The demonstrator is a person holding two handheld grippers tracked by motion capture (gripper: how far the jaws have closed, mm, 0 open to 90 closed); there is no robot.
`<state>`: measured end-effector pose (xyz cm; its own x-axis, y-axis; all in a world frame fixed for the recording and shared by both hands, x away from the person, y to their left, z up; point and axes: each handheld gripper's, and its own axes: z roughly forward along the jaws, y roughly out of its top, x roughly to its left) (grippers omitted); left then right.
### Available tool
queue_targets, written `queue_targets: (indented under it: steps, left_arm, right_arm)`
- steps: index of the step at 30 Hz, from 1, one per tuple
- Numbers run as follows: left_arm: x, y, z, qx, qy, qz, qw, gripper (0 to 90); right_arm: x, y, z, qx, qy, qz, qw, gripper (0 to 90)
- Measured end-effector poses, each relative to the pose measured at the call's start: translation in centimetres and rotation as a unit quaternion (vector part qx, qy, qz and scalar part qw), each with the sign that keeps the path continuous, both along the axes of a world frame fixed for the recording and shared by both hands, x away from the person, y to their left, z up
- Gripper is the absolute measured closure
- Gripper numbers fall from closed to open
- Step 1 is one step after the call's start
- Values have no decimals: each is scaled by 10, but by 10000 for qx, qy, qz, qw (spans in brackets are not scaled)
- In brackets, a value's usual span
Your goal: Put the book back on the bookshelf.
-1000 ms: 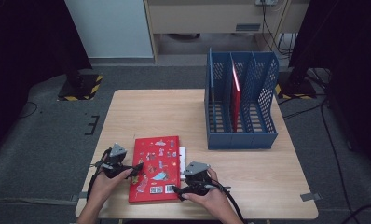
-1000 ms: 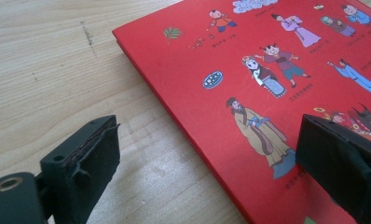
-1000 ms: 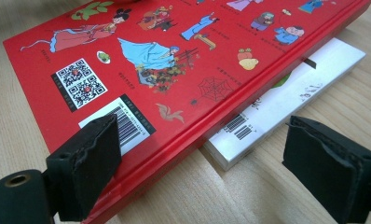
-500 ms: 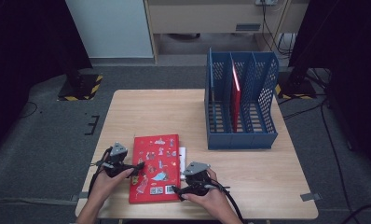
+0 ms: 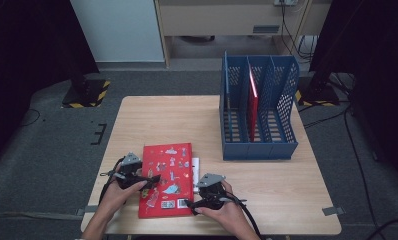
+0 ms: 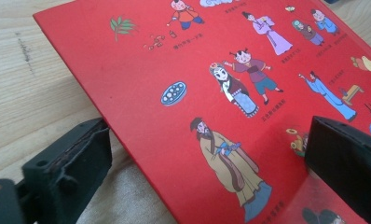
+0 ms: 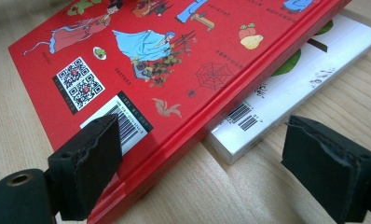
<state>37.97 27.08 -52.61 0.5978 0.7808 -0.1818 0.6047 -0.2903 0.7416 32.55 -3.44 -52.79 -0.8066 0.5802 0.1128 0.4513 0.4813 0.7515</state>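
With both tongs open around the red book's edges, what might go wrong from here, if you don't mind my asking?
1. The right tongs straddle the red book and the white book beneath it; closing may grab both or drag the lower one.
2. The left tongs, whose jaws have just been opening, sit at one edge only; the book could tilt and slip.

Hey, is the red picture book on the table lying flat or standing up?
Lying flat. The red picture book rests cover-up on the table, partly over a white book, not upright like the red book in the blue rack.
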Motion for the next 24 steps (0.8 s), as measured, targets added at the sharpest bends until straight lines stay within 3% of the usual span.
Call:
queue_targets:
  steps: [11,17,24]
  left_arm:
    - [7,3,-6,-390,197,7,9990,0]
    - [7,1,0,-265,126,-49,9996,14]
    - [6,4,7,-298,112,47,9995,118]
  right_arm:
    - [1,0,-1,29,63,17,10000,124]
    - [1,1,-2,8,25,30,10000,124]
    - [2,2,-2,16,-21,97,9999,118]
